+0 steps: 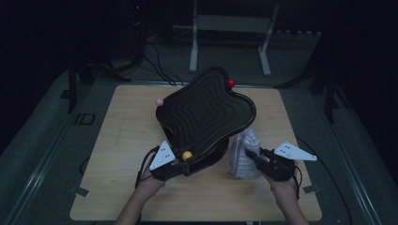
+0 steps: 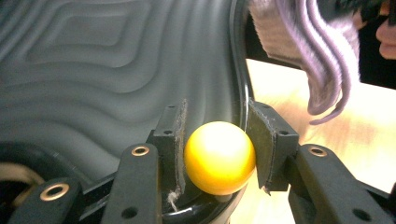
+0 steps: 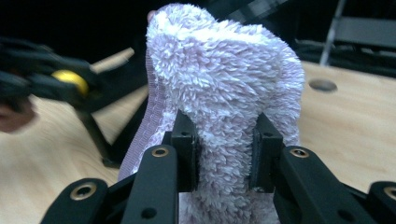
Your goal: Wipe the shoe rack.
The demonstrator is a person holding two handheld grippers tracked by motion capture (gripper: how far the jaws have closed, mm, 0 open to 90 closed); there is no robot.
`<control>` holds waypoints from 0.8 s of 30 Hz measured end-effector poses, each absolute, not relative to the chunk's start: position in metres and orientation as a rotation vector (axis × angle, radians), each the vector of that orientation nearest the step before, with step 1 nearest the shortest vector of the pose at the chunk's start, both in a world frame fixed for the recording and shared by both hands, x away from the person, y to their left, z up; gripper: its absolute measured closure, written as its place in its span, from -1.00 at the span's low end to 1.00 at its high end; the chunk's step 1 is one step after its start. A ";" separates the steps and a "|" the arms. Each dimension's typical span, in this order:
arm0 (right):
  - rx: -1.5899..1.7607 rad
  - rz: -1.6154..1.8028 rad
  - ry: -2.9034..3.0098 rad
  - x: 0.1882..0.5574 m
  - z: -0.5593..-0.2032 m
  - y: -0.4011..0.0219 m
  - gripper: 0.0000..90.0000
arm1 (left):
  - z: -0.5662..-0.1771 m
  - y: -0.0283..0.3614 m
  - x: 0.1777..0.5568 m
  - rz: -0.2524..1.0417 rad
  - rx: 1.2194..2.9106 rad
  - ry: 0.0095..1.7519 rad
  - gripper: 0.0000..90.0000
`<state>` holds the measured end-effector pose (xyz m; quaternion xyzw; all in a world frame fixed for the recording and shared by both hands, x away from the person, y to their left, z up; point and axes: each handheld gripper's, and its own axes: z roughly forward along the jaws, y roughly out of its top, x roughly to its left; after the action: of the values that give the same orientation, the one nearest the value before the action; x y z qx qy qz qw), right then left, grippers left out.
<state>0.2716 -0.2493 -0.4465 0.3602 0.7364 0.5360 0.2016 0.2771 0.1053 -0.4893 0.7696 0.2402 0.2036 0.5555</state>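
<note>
A black tray (image 1: 206, 112) with wavy stepped ridges stands tilted on the wooden table (image 1: 122, 140), its near end lifted. Coloured balls sit on its rim: a yellow ball (image 1: 187, 155) at the near end, a pink ball (image 1: 159, 101) at the left, a red ball (image 1: 231, 83) at the far right. My left gripper (image 1: 184, 161) is shut on the yellow ball (image 2: 219, 156), its pads (image 2: 175, 135) pressing both sides. My right gripper (image 1: 248, 153) is shut on a fluffy pale lilac towel (image 1: 245, 154), bunched between its jaws (image 3: 219, 121) and held off the table.
A metal frame stand (image 1: 230, 28) and cables (image 1: 155, 61) lie on the dark floor beyond the table. A round hole (image 3: 322, 85) marks the tabletop in the right gripper view. The tray's black foot (image 3: 100, 140) stands on the wood near the towel.
</note>
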 end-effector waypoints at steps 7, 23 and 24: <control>0.899 1.588 2.053 0.265 -0.423 -0.234 0.53 | -0.483 0.093 0.278 0.420 1.807 0.541 0.17; 0.765 1.559 2.301 0.285 -0.449 -0.117 0.21 | -0.457 0.189 0.318 0.692 1.709 0.851 0.00; 0.764 1.567 2.308 0.286 -0.451 -0.115 0.21 | -0.458 0.191 0.322 0.700 1.717 0.863 0.00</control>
<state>0.2855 -0.1150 -0.4510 0.2620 0.7918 0.5376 0.1242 0.3218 0.1915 -0.4577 0.7165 0.3602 0.2922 0.5211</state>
